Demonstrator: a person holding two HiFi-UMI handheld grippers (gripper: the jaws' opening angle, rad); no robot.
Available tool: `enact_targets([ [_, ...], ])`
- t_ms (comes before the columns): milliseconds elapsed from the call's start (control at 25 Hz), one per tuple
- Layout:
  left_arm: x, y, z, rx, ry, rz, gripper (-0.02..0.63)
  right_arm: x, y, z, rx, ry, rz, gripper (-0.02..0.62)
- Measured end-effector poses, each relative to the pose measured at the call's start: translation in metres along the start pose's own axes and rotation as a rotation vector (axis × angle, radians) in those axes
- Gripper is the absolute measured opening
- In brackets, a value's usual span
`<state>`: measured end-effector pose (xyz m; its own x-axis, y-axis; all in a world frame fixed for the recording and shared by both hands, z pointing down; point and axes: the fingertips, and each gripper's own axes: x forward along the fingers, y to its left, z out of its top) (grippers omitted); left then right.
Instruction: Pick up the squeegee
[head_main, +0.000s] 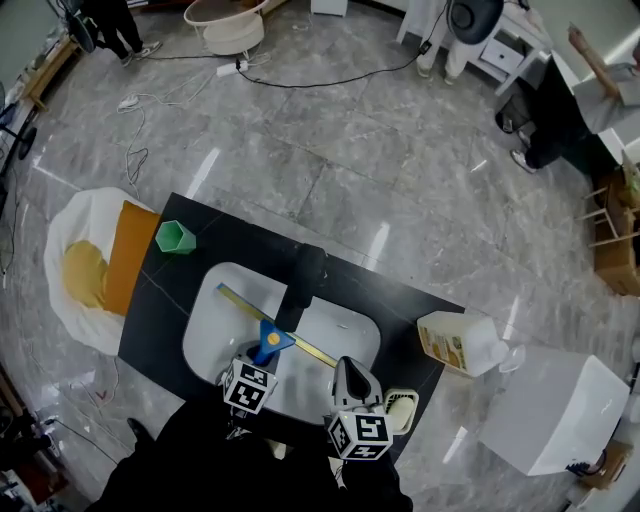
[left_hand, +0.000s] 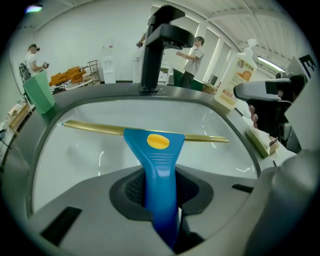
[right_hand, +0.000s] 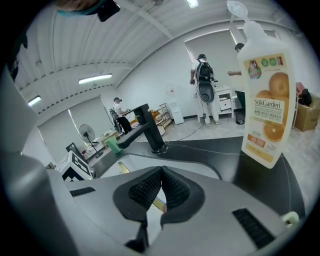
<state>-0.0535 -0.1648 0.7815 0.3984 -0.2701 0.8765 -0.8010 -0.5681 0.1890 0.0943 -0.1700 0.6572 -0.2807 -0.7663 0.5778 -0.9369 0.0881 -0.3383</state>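
Note:
The squeegee (left_hand: 159, 165) has a blue handle with a yellow spot and a long brass blade bar (head_main: 285, 327). My left gripper (left_hand: 160, 210) is shut on the blue handle and holds the squeegee above the white sink basin (left_hand: 85, 150), with the bar lying crosswise. In the head view the left gripper (head_main: 262, 358) sits over the basin's near edge. My right gripper (right_hand: 161, 192) has its pads pressed together with nothing between them; it hovers at the basin's near right (head_main: 352, 388).
A black faucet (head_main: 303, 280) rises behind the basin in the black countertop (head_main: 390, 300). A detergent bottle (right_hand: 265, 95) stands at the right, a green cup (head_main: 174, 237) at the left, a sponge dish (head_main: 401, 408) near the right gripper. People stand farther off.

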Motion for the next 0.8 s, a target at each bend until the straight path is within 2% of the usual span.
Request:
enact_targets([
  [640, -0.107, -0.018, 0.024, -0.007, -0.214, 0.061, 0.092, -0.08, 0.044, 0.029, -0.082, -0.128, 0.0, 0.017],
  [800, -0.141, -0.017, 0.029, -0.01, -0.279, 0.098, 0.092, -0.103, 0.058, 0.036, -0.104, -0.164, -0.003, 0.017],
])
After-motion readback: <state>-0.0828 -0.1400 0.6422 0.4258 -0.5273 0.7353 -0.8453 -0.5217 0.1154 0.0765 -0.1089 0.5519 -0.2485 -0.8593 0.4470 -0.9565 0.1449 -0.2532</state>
